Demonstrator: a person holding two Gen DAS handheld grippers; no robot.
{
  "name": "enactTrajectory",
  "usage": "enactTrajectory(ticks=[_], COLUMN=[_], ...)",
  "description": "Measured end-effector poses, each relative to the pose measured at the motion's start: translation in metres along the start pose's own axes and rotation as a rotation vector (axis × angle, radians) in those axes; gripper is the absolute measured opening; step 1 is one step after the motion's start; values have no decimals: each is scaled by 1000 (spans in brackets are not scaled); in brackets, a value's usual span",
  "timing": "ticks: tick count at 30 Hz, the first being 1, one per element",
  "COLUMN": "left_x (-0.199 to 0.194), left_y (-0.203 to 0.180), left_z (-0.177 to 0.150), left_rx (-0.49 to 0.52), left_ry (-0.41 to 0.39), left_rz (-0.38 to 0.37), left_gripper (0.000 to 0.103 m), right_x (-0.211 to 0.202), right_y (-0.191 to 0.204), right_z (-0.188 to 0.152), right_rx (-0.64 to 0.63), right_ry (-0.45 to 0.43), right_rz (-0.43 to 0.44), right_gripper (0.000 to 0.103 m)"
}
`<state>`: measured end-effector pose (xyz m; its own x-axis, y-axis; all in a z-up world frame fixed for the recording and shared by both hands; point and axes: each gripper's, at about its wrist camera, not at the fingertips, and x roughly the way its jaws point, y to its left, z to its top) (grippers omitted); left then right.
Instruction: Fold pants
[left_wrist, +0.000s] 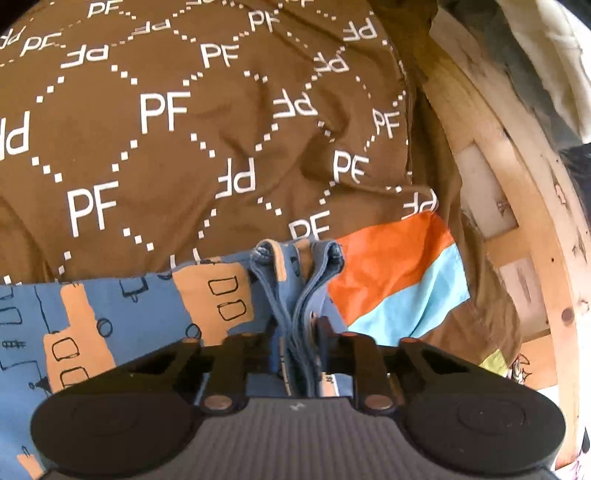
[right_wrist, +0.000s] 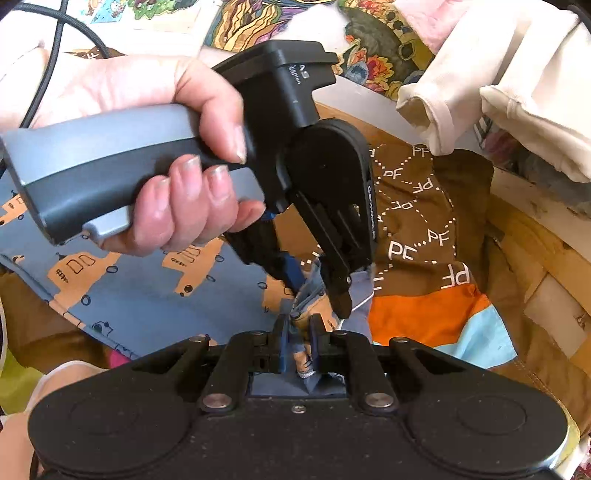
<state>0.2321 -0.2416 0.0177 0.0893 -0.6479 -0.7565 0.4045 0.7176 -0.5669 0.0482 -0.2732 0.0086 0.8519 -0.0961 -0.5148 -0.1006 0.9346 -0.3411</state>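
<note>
Both grippers, left (left_wrist: 295, 332) and right (right_wrist: 297, 332), fingers clamped on the blue printed pants (right_wrist: 147, 291) hem near the bedspread (left_wrist: 166, 147) edge; fold underway, next likely carry across.

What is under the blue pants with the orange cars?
Under the blue pants lies a brown PF-printed cover, plus an orange and light-blue patch. Whatever lies directly beneath the pants is hidden.

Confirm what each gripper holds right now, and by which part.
Both are shut on the blue printed pants. The left gripper pinches a bunched stack of edges. The right gripper clamps a gathered edge fold beside the left gripper's fingertips.
</note>
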Motion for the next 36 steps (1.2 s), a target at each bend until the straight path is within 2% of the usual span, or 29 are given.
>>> enactTrajectory(ticks=[2, 8, 12, 15, 20, 24, 29, 36], left_x=[-5, -43, -72, -89, -99, -102, -99, -97], left_y=[-1, 8, 35, 57, 87, 107, 114, 111], left_z=[0, -14, -31, -49, -74, -87, -92, -89], left_rx=[2, 14, -62, -121, -174, -231, -248, -259], left_ry=[-21, -108, -150, -173, -174, -188, -187, -181], left_rz=[-7, -30, -38, -31, 40, 27, 23, 37], left_gripper=[14, 12, 12, 12, 12, 12, 12, 12], right_x=[2, -10, -22, -30, -30, -27, -21, -18], right_y=[4, 9, 22, 35, 58, 75, 79, 82], right_z=[0, 3, 5, 7, 8, 8, 8, 5], right_rx=[-12, -52, -110, -138, -172, -210, -204, -228], right_ry=[-7, -80, -135, -155, -125, -104, -77, -71], right_rz=[1, 10, 57, 129, 270, 332, 355, 341], right_gripper=[12, 11, 10, 9, 9, 9, 9, 12])
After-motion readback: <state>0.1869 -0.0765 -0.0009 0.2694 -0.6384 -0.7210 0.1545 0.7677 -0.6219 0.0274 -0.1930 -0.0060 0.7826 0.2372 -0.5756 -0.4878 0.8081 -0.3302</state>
